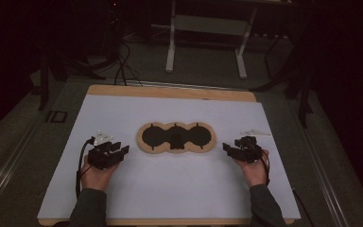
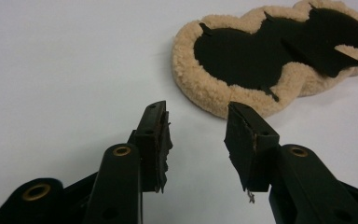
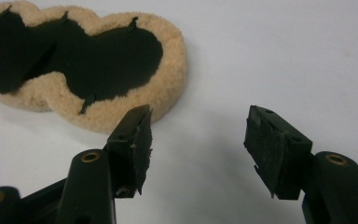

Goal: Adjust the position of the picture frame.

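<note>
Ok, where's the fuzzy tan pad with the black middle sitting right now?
In the high view the tan fleece pad lies flat at the middle of the white table sheet, between the left hand-held gripper and the right hand-held gripper, touching neither.

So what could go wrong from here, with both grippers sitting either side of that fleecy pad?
1. The fleecy pad lies loose on the white table cover; a grab from one side only might slide it rather than lift it.
2. The left gripper and right gripper are open and empty, short of the rim; thin fleece could slip from the worn pads.
3. The black flap in the middle stands up and might snag.
</note>
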`<state>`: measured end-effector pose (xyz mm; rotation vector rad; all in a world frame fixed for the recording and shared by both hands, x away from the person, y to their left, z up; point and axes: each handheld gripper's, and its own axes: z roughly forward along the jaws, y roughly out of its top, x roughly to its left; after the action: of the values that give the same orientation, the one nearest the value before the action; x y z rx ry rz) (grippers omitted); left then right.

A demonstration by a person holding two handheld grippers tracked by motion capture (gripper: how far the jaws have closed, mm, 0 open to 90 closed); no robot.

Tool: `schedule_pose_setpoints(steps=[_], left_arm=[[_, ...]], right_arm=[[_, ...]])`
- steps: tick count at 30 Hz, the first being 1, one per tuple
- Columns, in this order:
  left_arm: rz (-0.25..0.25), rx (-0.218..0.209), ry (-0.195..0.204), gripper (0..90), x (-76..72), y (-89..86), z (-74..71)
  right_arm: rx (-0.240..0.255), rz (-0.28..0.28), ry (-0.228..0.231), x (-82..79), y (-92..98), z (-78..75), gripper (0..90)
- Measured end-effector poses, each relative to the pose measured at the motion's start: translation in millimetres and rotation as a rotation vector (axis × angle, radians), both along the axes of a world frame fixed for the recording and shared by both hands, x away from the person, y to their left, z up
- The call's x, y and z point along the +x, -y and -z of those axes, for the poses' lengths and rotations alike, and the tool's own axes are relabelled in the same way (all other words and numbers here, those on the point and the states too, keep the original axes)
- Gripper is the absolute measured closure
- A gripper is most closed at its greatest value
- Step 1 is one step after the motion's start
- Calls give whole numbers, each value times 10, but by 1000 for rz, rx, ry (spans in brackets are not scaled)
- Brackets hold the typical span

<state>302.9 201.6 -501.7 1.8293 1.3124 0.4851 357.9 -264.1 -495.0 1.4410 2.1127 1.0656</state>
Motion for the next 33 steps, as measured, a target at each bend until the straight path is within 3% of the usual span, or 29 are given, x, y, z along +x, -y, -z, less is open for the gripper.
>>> schedule_pose_setpoints(steps=[9,20,26,33], left_arm=[[-6,-9,12,557,58,37,34],[49,13,22,507,173,246,30],[49,-25,6,546,244,279,78],[60,-13,-22,543,385,329,91]], right_arm=[[22,-16,-13,74,-107,31,403],[43,-25,-30,188,-231,70,402],[56,-29,-51,246,-300,103,401],[80,-28,-74,338,-384,152,392]])
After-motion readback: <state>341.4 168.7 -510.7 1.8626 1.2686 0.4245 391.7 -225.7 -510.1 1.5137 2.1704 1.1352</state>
